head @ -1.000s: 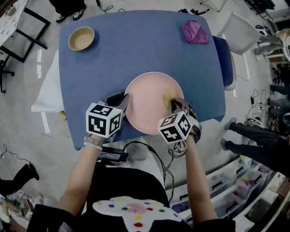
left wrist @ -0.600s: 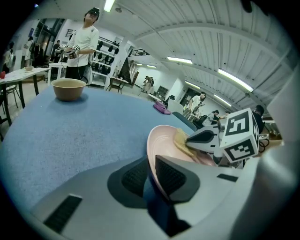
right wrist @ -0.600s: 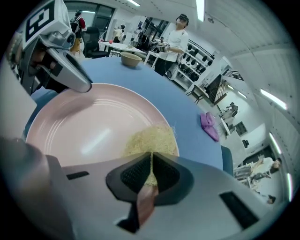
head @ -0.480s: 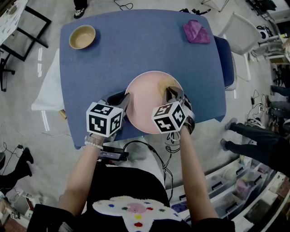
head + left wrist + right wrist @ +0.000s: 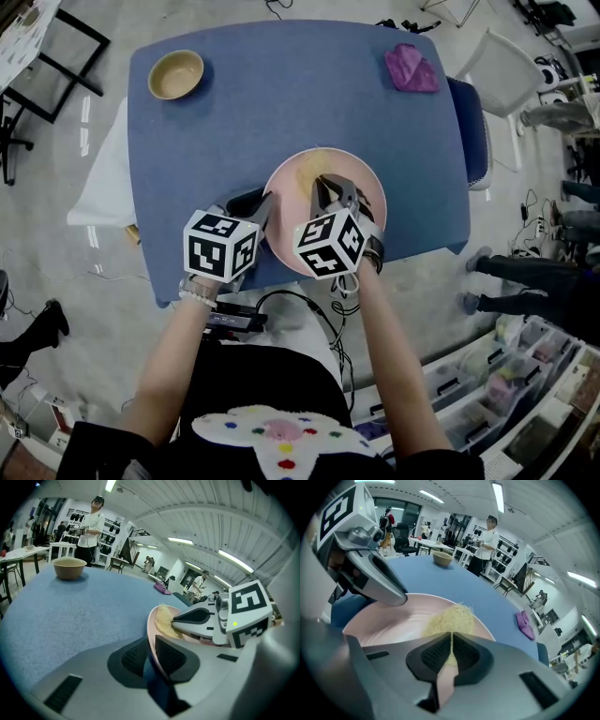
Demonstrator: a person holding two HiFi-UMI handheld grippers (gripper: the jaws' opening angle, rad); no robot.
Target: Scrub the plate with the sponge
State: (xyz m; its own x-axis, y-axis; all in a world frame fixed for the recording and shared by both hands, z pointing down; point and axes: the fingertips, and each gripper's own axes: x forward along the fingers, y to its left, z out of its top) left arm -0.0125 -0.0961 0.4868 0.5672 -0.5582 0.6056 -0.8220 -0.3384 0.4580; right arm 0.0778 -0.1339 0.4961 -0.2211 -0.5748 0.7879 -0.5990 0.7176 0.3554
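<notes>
A pink plate (image 5: pixel 364 190) lies on the blue table (image 5: pixel 281 94) near its front edge. My left gripper (image 5: pixel 265 202) is shut on the plate's left rim, and the left gripper view shows the rim (image 5: pixel 153 634) clamped between the pads. My right gripper (image 5: pixel 328 184) stands over the plate's middle, shut on a yellow fibrous sponge (image 5: pixel 307 172). In the right gripper view the sponge (image 5: pixel 449 619) spreads from the jaws onto the plate (image 5: pixel 389 620). The left gripper's finger (image 5: pixel 384 590) shows at that view's left.
A tan bowl (image 5: pixel 176 75) stands at the table's far left corner and a purple cloth (image 5: pixel 411 67) lies at the far right. A white chair (image 5: pixel 502 66) stands off the right edge. People stand in the room behind the table.
My right gripper has carried the sponge from the plate's right side leftward and farther across the plate to its middle. The left gripper and the plate have stayed put.
</notes>
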